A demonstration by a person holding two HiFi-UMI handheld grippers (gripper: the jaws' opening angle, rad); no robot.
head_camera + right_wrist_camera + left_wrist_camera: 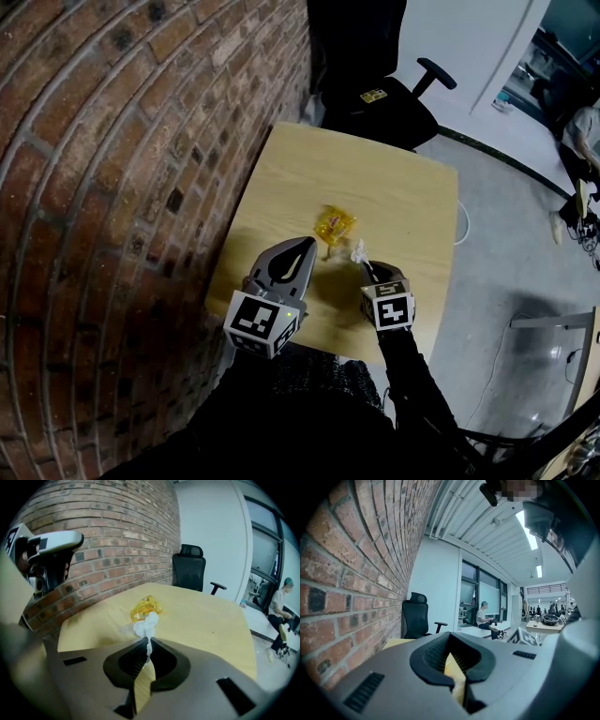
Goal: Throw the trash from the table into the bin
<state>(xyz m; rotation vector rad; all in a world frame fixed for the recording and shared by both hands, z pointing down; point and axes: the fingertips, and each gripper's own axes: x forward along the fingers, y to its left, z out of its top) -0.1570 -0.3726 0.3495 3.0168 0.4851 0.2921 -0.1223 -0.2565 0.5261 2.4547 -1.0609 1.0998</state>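
Low at centre frame, over the table, my right claw is pinched on the white tissue — it juts up-frame from my tips, just short of the yellow wrapper nearer my closed left claw.

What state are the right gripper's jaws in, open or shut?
Shut on the white tissue: the right gripper pinches its twisted end between the jaw tips.
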